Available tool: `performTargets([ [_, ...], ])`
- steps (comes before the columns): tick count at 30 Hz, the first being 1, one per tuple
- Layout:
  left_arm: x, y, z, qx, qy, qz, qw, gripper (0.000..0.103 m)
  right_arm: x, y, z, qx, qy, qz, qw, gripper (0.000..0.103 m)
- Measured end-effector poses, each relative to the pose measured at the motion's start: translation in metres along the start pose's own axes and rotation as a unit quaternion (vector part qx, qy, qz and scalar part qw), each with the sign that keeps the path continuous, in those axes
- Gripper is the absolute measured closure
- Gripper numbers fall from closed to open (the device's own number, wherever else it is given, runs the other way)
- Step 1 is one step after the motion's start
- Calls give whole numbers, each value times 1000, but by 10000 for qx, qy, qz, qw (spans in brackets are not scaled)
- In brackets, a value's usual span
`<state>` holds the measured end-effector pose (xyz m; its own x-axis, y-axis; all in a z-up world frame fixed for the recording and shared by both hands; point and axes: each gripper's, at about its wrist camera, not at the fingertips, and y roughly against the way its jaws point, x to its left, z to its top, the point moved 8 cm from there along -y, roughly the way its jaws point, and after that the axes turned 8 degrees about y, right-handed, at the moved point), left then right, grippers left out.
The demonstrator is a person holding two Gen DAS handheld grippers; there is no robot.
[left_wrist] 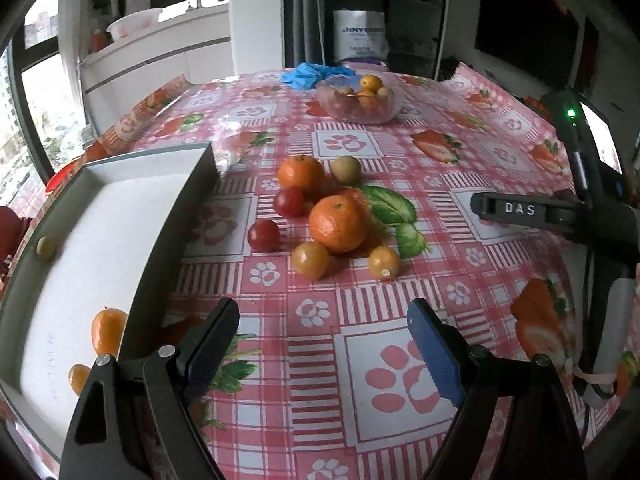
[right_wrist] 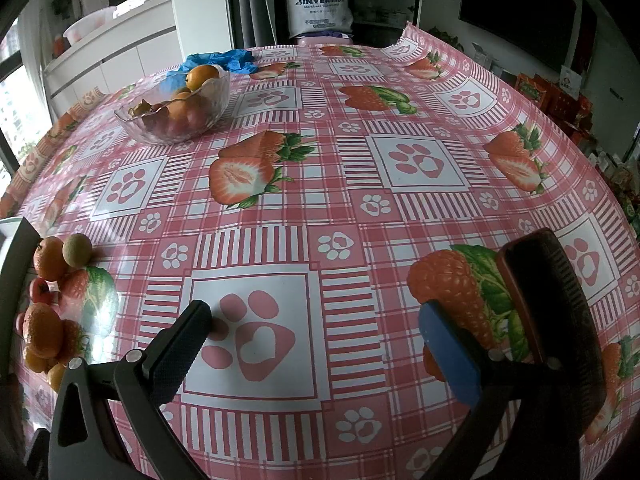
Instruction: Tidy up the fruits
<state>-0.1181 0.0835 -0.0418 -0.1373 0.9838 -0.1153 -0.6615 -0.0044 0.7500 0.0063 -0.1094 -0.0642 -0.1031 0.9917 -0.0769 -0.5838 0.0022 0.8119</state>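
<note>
Loose fruit lies in a cluster on the tablecloth: a big orange (left_wrist: 339,224), a second orange (left_wrist: 301,173), a brown-green fruit (left_wrist: 346,169), two red tomatoes (left_wrist: 289,201) and two yellow fruits (left_wrist: 310,260). My left gripper (left_wrist: 323,314) hovers open just in front of the cluster, nothing between its fingers. Left of it a white tray (left_wrist: 192,200) holds a small green fruit (left_wrist: 46,248) and two kumquats (left_wrist: 108,330). My right gripper (right_wrist: 314,314) stands wide open over bare cloth, with the cluster (right_wrist: 50,258) at its far left. One of its fingers (left_wrist: 516,209) reaches in from the right.
A glass bowl (left_wrist: 360,100) (right_wrist: 176,108) of mixed fruit stands at the far side of the table, blue gloves (left_wrist: 308,74) behind it. The tray's grey wall (right_wrist: 16,248) borders the cluster. A dark ribbed part (right_wrist: 552,280) sits beside the right finger.
</note>
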Motion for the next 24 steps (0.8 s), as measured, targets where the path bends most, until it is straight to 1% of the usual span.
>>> performTargets([
  [6,2,-4,-3,32,48,13,10000,16,0,0,0,0,0,1,10000,0],
  [13,2,-2,-8,59,-74,6,10000,16,0,0,0,-1,-1,3,10000,0],
  [16,2,-3,-10,158,-135,56,9998,16,0,0,0,-1,-2,3,10000,0],
  [17,3,-2,-10,207,-85,91,9997,16,0,0,0,-1,-2,3,10000,0],
  [19,2,4,-8,320,20,43,9995,16,0,0,0,-1,-2,4,10000,0],
  [21,2,19,-5,242,136,-22,9996,16,0,0,0,-1,-2,4,10000,0],
  [24,2,45,-8,-54,1,-60,10000,16,0,0,0,-2,-4,10,10000,0],
])
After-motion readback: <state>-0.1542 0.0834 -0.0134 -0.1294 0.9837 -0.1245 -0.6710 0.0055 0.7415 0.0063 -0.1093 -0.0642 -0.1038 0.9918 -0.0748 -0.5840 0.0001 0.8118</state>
